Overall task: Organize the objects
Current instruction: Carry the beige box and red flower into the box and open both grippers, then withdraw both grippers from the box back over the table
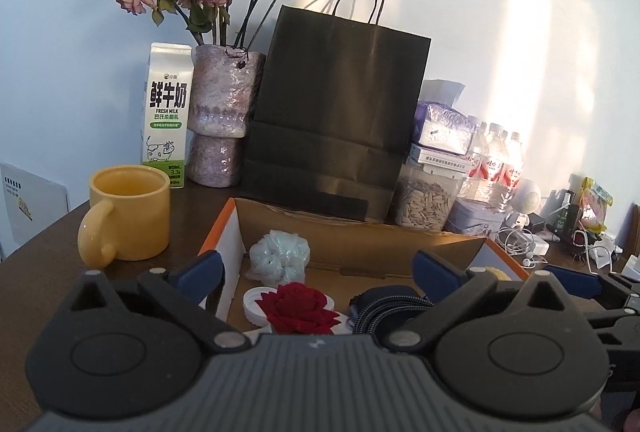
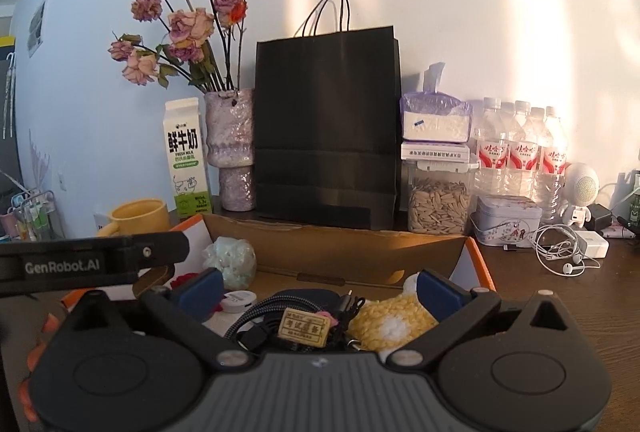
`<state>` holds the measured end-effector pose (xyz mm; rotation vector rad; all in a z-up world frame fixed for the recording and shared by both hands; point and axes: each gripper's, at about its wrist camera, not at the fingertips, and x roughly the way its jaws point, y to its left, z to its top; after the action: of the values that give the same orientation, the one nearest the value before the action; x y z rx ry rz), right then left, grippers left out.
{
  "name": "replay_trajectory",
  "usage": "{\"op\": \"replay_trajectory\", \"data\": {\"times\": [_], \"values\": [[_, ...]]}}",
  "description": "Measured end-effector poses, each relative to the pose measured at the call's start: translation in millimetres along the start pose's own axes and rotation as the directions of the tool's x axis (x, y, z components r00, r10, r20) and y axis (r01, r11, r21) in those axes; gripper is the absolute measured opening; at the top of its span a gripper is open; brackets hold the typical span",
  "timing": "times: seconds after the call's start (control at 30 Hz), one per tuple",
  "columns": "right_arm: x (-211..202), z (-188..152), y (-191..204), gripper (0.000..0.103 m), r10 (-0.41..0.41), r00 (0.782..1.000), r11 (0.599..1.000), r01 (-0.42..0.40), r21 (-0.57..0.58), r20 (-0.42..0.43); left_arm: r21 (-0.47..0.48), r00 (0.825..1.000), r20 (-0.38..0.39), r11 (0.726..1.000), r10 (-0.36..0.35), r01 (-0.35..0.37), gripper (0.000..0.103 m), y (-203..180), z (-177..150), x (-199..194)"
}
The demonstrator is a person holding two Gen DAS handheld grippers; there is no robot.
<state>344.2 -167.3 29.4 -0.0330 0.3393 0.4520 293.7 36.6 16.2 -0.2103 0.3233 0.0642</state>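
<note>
The left gripper (image 1: 318, 270) fills the bottom of its own view, its two blue-tipped fingers (image 1: 200, 270) spread wide apart with nothing gripped between them. The right gripper (image 2: 318, 286) sits the same way at the bottom of its view, fingers far apart and empty.

Both point into an open cardboard box (image 1: 360, 238) with orange edges, which lies in the lower middle of each frame on a dark wooden table (image 1: 36, 280). In the left view, a red fabric rose (image 1: 298, 308) lies at the box's near edge, lower centre, resting on a white round lid (image 1: 254, 306). Just above it sits a pale blue scrunchie (image 1: 280, 258). To the right of the rose is a dark pouch with a braided cable (image 1: 386, 308).

In the right view, lower centre, a wooden tag (image 2: 304, 328) with printed characters lies over the cable, and a yellow-and-white knitted piece (image 2: 390, 326) rests beside it on the right.

Behind the box, mid-frame, stands a black paper bag (image 1: 340, 108). Left of it are a purple vase of dried roses (image 1: 224, 116), a milk carton (image 1: 166, 112) and a yellow mug (image 1: 128, 218). Right of the bag are a jar of seeds (image 2: 438, 202), a decorated tin (image 2: 508, 218), water bottles (image 2: 520, 148) and tangled white earphones (image 2: 560, 252).
</note>
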Motion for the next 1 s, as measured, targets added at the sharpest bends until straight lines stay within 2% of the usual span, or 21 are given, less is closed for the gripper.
{"op": "replay_trajectory", "data": {"times": [0.13, 0.23, 0.4, 0.6, 0.83, 1.0], "values": [[-10, 1, 2, 0.103, 0.011, 1.000, 1.000, -0.011, -0.013, -0.001, -0.003, 1.000, 0.005, 1.000, -0.011, 0.011, 0.103, 0, -1, -13], [-26, -1, 3, 0.103, 0.051, 0.999, 0.998, -0.051, -0.020, -0.005, 0.001, 1.000, 0.005, 1.000, -0.030, 0.030, 0.103, 0, -3, -28], [-53, -11, 1, 0.103, 0.076, 0.997, 0.997, -0.077, -0.025, -0.026, 0.019, 0.999, -0.030, 0.999, -0.042, 0.042, 0.103, 1, -12, -48], [-74, -37, 1, 0.103, 0.083, 0.988, 0.994, -0.091, -0.058, -0.129, 0.042, 0.995, -0.095, 0.998, -0.040, 0.044, 0.103, 5, -27, -67], [-84, -69, 13, 0.100, 0.119, 0.961, 0.985, -0.147, -0.094, -0.250, 0.059, 0.989, -0.144, 0.997, -0.036, 0.045, 0.103, 9, -46, -86], [-80, -82, 19, 0.088, 0.144, 0.942, 0.979, -0.180, -0.096, -0.302, 0.083, 0.979, -0.201, 0.995, -0.033, 0.051, 0.103, 11, -61, -93]]}}
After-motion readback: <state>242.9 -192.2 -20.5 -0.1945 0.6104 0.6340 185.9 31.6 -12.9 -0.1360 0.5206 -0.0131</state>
